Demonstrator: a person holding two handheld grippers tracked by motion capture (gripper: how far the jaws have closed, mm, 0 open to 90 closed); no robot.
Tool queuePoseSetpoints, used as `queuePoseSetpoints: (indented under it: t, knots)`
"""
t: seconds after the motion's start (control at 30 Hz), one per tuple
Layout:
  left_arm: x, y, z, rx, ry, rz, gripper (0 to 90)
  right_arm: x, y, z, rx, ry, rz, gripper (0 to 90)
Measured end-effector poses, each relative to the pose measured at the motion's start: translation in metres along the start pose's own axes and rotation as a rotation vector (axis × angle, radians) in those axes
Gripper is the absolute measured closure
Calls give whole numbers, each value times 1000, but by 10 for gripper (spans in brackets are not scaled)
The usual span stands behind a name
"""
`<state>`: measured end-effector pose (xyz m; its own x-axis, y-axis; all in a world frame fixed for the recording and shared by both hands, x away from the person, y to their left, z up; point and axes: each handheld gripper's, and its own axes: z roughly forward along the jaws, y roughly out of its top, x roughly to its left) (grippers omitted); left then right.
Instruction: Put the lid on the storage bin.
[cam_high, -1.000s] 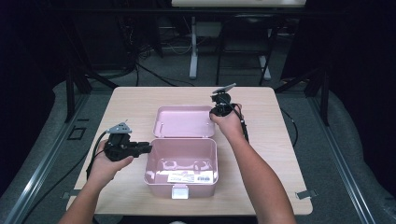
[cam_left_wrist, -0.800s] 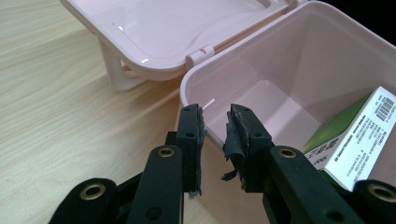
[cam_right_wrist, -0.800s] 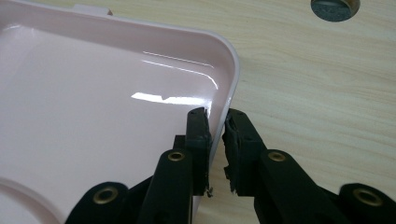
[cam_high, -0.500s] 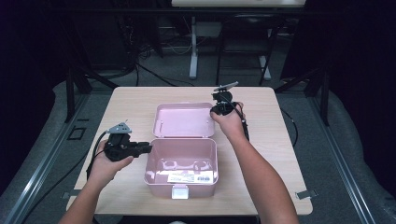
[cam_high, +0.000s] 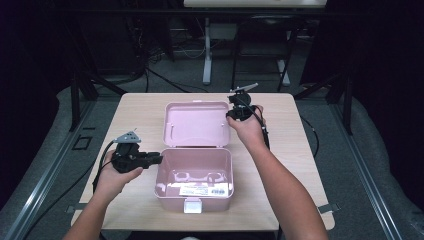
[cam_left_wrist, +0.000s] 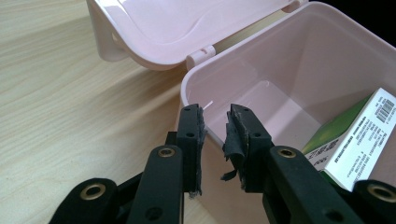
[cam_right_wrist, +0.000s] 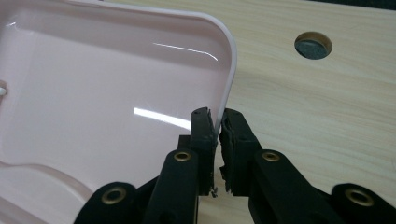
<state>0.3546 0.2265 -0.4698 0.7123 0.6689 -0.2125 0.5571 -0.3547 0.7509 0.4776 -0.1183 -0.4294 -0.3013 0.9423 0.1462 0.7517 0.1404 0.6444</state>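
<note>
A pink plastic box (cam_high: 194, 151) stands open on the wooden table, with its lid (cam_high: 195, 122) folded back behind it. A green and white carton (cam_high: 200, 190) lies inside. My left gripper (cam_high: 155, 159) is shut on the box's left wall (cam_left_wrist: 280, 70): one jaw is outside the rim and one inside (cam_left_wrist: 215, 126). The carton (cam_left_wrist: 359, 135) lies just beyond the inner jaw. My right gripper (cam_high: 230, 114) is at the lid's right edge. Its jaws have just been closing, and its pads (cam_right_wrist: 217, 121) pinch the lid's thin rim (cam_right_wrist: 229, 70) between them.
The table (cam_high: 290, 165) has bare wood on both sides of the box. A round cable hole (cam_right_wrist: 313, 45) sits in the wood beyond the lid's corner. Dark floor, cables and stands surround the table.
My right gripper has risen a little at the lid's right edge and its jaws have narrowed on the rim. The left gripper and the box have kept still.
</note>
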Motion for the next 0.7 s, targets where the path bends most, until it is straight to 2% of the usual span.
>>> queuePoseSetpoints:
  t: [0.27,0.7]
  knots:
    - [0,0,0,-3,-1,-10,747,3,-1,-20,-51,18,-16,848]
    - [0,0,0,-1,-2,-11,748,10,-2,-39,-74,9,-53,854]
